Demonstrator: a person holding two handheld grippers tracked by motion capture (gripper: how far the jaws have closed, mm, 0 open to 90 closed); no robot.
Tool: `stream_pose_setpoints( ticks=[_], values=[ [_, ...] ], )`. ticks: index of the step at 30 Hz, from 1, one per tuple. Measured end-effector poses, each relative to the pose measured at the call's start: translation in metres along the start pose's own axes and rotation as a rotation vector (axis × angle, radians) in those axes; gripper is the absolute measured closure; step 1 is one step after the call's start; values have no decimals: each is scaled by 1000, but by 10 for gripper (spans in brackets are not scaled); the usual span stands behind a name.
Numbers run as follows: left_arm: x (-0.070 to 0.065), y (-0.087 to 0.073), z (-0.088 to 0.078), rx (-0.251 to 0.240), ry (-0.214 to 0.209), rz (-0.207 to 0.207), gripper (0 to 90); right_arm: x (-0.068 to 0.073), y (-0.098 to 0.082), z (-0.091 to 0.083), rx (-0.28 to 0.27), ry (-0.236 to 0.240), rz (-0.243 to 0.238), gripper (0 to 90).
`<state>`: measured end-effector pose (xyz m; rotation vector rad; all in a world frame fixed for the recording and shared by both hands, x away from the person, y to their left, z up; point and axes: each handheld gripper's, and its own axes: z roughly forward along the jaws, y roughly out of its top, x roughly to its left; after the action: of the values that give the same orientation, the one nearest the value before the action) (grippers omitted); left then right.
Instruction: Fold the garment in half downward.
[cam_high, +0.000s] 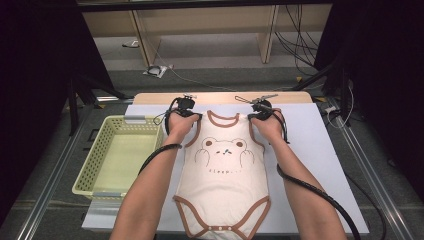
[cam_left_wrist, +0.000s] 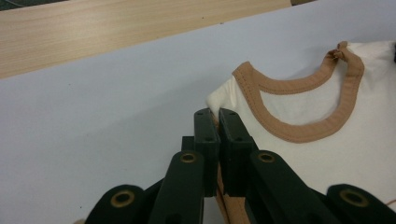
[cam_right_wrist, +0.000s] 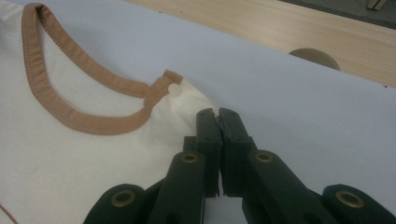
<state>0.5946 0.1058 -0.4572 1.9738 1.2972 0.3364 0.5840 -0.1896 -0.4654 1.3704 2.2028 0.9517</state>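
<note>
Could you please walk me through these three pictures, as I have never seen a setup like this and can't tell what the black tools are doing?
A person at a table holds a hand-operated two-jaw gripper in each hand. The high view looks down from above; the other two cameras ride on the grippers and look along their black jaws. On the white sheet lies a cream baby bodysuit with brown trim and a bear print; a yellow-green basket sits to its left. The left gripper is shut on one shoulder, the right gripper on the other.
</note>
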Motion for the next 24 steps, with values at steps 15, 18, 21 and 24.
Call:
stream_pose_setpoints(
  ticks=[15, 18, 21, 24],
  values=[
    [-5, 5, -15, -41, -14, 22, 871, 3, 6, -16, -54, 5, 22, 885],
    [-4, 6, -17, -45, -17, 20, 871, 3, 6, -17, -52, 2, 18, 885],
    [-4, 7, -19, -52, -23, 17, 871, 3, 7, -18, -57, 1, 21, 885],
    [-4, 9, -22, -58, -22, 11, 870, 3, 8, -20, -67, 1, 17, 885]
  ],
)
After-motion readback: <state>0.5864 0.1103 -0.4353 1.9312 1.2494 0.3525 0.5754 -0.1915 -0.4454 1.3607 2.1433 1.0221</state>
